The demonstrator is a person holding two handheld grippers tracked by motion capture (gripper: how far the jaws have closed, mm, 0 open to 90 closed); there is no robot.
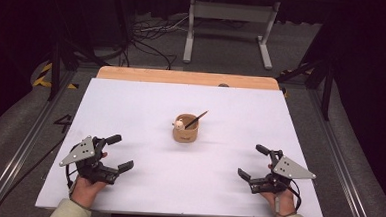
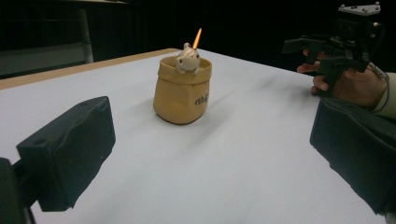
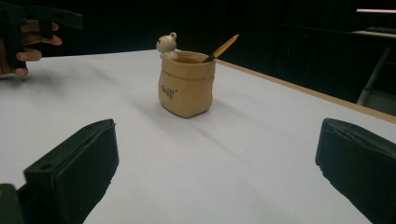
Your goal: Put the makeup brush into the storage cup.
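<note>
Both grippers released, left gripper point(image 1: 117, 153) and right gripper point(image 1: 253, 162) idle
Risk: clumsy reach tips pouch point(image 1: 185, 130), spilling pencil point(image 1: 197, 119)

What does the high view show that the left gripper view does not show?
High view: the left gripper, the whole white table, the floor cables and a white stand behind. Left gripper view: the dark lettering on the pot. Both: the tan pot, its small figure, the pencil and the right gripper, jaws apart.
</note>
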